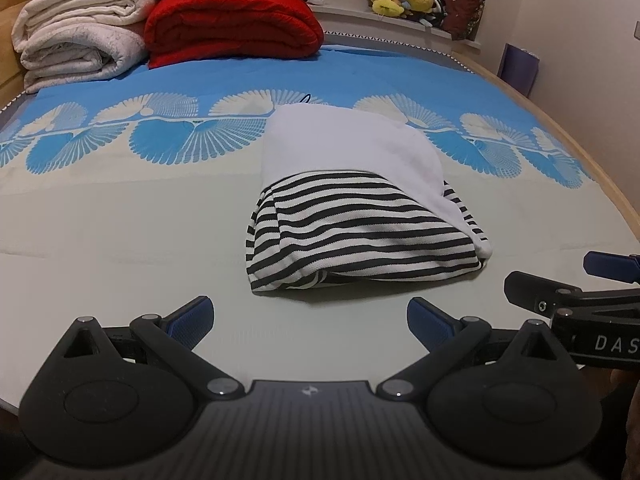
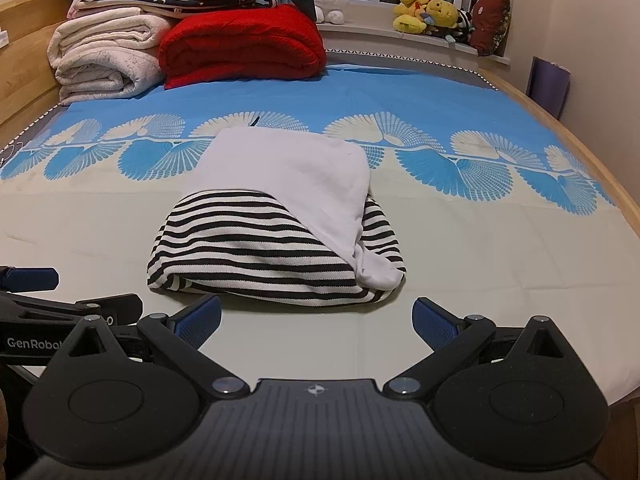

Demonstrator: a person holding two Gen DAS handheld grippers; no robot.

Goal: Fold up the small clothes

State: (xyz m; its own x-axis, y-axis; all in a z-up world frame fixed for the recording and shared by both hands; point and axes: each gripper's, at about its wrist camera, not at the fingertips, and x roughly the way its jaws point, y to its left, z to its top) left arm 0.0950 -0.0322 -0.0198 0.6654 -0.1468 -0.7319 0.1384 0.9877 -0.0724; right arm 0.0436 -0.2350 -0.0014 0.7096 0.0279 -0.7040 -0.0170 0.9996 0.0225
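Striped black-and-white knit with a plain white panel, the small folded garment (image 1: pixel 360 204) lies in a bundle mid-bed on the pale sheet with blue fan-pattern border (image 1: pixel 120 216). I have my left gripper (image 1: pixel 310 318) and right gripper (image 2: pixel 316 318) just short of its near edge, side by side, both with jaws spread wide and holding nothing. Behind it sit a folded red blanket (image 2: pixel 244 42) and rolled cream towels (image 2: pixel 104 56).
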